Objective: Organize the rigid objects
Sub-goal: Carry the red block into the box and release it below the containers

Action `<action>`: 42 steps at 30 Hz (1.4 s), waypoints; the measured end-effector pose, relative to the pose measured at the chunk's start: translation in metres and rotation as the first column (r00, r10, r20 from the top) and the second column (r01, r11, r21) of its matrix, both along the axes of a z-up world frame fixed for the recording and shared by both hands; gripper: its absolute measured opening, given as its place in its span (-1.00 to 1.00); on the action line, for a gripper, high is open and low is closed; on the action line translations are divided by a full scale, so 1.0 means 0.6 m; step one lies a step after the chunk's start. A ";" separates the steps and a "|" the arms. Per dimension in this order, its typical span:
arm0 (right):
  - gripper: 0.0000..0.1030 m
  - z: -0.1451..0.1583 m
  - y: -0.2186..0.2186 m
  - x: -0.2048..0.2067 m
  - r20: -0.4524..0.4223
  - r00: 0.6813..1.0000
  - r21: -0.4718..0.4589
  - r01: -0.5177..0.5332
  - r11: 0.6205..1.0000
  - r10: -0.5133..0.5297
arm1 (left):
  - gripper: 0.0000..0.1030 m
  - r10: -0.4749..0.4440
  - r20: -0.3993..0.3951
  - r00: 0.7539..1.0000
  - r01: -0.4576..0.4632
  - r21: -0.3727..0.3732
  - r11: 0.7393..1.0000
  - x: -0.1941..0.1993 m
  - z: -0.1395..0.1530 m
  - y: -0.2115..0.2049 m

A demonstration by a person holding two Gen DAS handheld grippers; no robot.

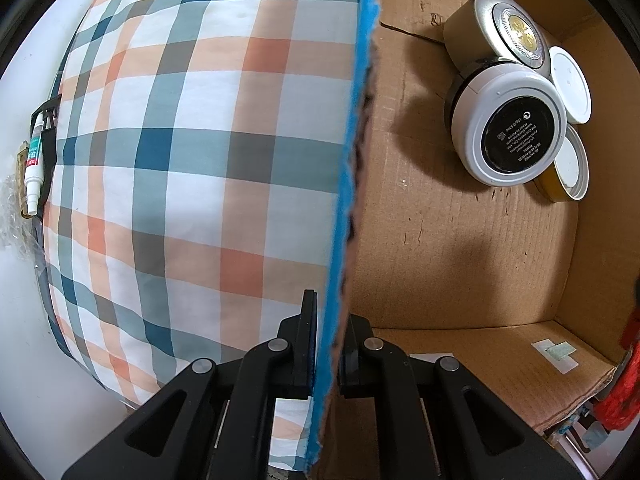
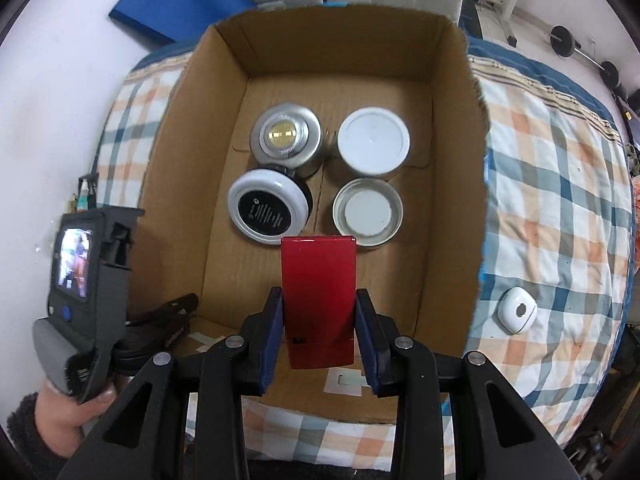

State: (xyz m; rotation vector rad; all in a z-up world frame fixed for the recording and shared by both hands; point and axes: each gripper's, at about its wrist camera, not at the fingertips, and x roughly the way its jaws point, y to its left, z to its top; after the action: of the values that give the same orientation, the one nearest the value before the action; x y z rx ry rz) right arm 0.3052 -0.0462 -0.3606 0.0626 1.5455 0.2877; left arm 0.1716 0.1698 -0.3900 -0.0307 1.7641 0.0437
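Note:
My right gripper [image 2: 318,336] is shut on a flat red box [image 2: 319,292] and holds it over the near part of an open cardboard box [image 2: 180,168]. Inside the box stand several round jars: a silver tin with a gold centre [image 2: 286,136], a white-lidded jar [image 2: 374,140], a white jar with a black label [image 2: 269,210] and a metal-lidded jar [image 2: 368,212]. My left gripper [image 1: 326,354] is shut on the box's left wall [image 1: 340,216], which has a blue-taped edge. The same jars show in the left wrist view [image 1: 516,128].
The box rests on a plaid bed cover [image 2: 560,184]. A small white round device [image 2: 517,310] lies on the cover right of the box. A white tube [image 1: 34,168] lies at the bed's left edge. A blue pad [image 2: 176,4] lies behind.

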 end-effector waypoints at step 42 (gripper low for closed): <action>0.46 -0.124 0.062 0.020 -0.137 0.990 0.069 -0.005 0.998 0.014 | -0.89 -0.004 -0.018 1.000 0.004 0.003 1.000 0.007 -0.016 -0.006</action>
State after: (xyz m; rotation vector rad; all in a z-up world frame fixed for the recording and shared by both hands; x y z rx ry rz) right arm 0.3170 -0.0093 -0.4349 0.1318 1.6729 0.3501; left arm 0.1759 0.1659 -0.3995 -0.0253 1.7822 0.0438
